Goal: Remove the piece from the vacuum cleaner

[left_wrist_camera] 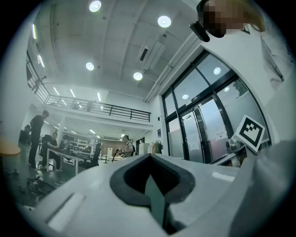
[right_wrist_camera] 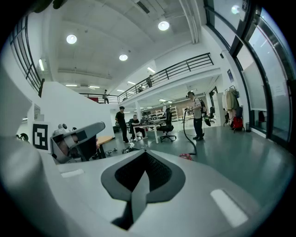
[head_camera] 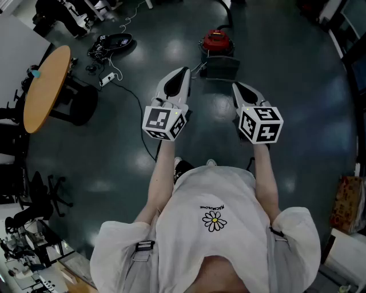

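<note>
The red vacuum cleaner (head_camera: 216,40) stands on the dark floor ahead of me, with a dark boxy part (head_camera: 221,67) in front of it and a hose (head_camera: 225,10) running off at the top. My left gripper (head_camera: 182,72) and right gripper (head_camera: 235,86) are held at waist height, well short of it, both shut on nothing. The left gripper view shows its jaws (left_wrist_camera: 149,159) closed and pointing up at a ceiling and glass doors. Past the closed right gripper (right_wrist_camera: 143,155) lies the small red vacuum (right_wrist_camera: 186,156), its hose (right_wrist_camera: 187,134) rising towards a standing person.
A round wooden table (head_camera: 46,86) stands at the left, with cables and a power strip (head_camera: 107,79) on the floor beside it. A black office chair (head_camera: 50,191) is at lower left. A cardboard box (head_camera: 346,203) sits at the right edge. People work at desks (right_wrist_camera: 148,126) in the distance.
</note>
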Tool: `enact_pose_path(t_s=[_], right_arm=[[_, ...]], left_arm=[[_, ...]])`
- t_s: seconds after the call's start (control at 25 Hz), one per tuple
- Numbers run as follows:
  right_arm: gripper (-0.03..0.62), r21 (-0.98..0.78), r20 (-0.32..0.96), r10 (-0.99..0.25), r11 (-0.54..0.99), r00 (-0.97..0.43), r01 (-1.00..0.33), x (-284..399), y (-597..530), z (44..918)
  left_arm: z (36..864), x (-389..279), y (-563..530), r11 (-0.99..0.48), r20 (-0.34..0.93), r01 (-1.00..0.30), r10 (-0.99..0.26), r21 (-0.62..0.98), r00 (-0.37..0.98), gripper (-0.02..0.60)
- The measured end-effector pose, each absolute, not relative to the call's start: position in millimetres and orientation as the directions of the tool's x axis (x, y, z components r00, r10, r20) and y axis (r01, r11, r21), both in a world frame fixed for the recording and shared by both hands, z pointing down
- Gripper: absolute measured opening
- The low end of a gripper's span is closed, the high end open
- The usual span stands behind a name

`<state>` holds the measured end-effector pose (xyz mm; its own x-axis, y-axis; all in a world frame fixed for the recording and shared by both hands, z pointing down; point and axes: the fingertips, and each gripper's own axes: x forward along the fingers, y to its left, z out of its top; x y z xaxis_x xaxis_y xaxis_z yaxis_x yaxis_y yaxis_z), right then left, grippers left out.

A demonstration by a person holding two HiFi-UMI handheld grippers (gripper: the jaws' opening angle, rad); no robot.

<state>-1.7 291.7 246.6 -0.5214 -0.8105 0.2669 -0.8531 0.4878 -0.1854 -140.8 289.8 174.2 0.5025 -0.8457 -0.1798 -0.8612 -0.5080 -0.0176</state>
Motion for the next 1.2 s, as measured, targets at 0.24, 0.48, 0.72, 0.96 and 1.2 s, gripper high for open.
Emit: enact_pose_path(t_s=[0.24,0.48,0.72,0.96,1.2], right_arm=[[0.023,-0.177,0.264,-0.809,0.494,-0.525,-0.851,-6.1,292.1,247.7],[0.023,-0.183,0.243,-0.805,0.51,-0.541,-0.841,-5.2,296.3,246.3],[0.025,-0.311,0.15,-0.766,0.564,-0.625,-0.765,-5.9,304.4,244.6],[0.025,-0.319,0.147,-0.784,0.54,-0.604,-0.779,2.2,295.1,249.0],[0.025,-0.326,0.144,-0.785,0.537,-0.602,-0.778,1.7,283.0,255.2]], left_arm=[[176.8,-142.1,288.2,-0.495,-0.17,-0.868,-0.854,-0.022,0.492,0.0],[182.1,-141.1,290.2,-0.498,-0.161,-0.867,-0.856,0.002,0.491,0.0],[197.9,-132.9,292.5,-0.518,-0.134,-0.855,-0.85,0.031,0.51,0.0],[201.5,-125.9,284.7,-0.517,-0.12,-0.855,-0.852,0.04,0.509,0.0],[201.1,-123.4,272.5,-0.529,-0.12,-0.848,-0.845,0.034,0.522,0.0]])
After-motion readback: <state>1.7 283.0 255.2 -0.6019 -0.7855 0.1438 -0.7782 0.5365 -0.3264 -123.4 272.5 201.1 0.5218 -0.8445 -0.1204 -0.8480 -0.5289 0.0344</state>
